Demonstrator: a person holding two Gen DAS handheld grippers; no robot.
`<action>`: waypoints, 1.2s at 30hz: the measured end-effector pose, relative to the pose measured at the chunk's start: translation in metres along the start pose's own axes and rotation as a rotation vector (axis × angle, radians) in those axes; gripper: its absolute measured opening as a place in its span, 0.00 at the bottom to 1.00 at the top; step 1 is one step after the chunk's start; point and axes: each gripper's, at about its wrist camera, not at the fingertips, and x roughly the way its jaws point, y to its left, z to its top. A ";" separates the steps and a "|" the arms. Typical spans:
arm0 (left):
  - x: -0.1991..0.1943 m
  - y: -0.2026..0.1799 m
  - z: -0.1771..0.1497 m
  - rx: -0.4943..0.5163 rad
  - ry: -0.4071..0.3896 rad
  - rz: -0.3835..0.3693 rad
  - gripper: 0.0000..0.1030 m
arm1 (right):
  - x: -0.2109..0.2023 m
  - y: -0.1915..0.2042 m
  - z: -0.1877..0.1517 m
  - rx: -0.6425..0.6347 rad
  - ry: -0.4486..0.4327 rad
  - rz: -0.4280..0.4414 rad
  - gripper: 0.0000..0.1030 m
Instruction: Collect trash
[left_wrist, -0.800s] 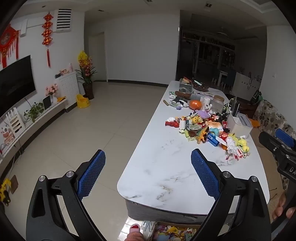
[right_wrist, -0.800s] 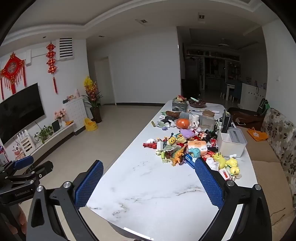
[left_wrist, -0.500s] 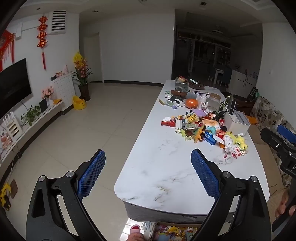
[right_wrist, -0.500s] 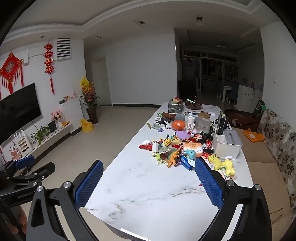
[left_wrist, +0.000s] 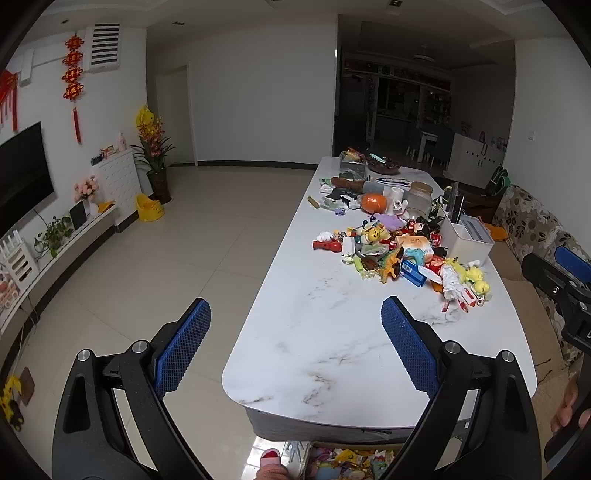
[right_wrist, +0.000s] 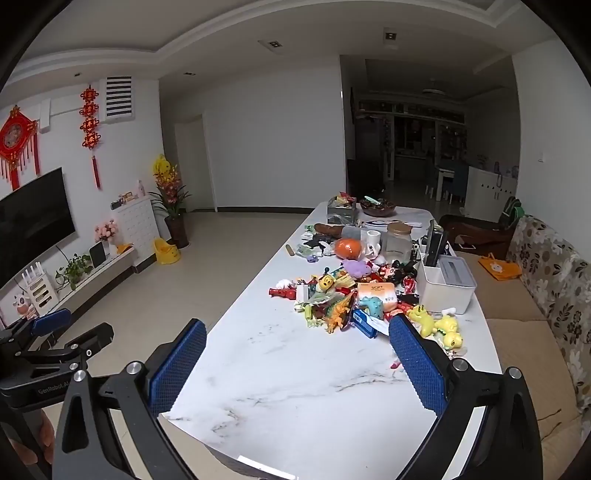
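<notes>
Approach step: left gripper (left_wrist: 295, 347) and right gripper (right_wrist: 297, 363) wide, empty, near marble table (right_wrist: 295, 387) end; next, reaching toward toy-and-wrapper pile (right_wrist: 343, 295).

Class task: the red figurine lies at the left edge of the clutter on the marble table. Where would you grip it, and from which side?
Grip the red figurine across its narrow middle, coming from the bare table side nearest us. It lies lengthwise, apart from the pile.

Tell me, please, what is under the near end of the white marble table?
Under the white marble table, at its near edge, sits a box of colourful toys with a small white figure beside it. The tabletop and the left tool's arms cover the rest.
</notes>
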 end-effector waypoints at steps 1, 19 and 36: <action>-0.002 0.006 0.000 -0.003 0.000 -0.004 0.89 | -0.001 0.001 0.000 -0.001 -0.001 0.000 0.95; -0.003 0.002 0.002 -0.005 0.005 -0.023 0.89 | -0.003 0.000 -0.004 0.008 0.001 -0.014 0.95; -0.001 -0.004 -0.002 0.003 0.010 -0.037 0.89 | -0.003 -0.003 -0.011 0.020 0.009 -0.021 0.95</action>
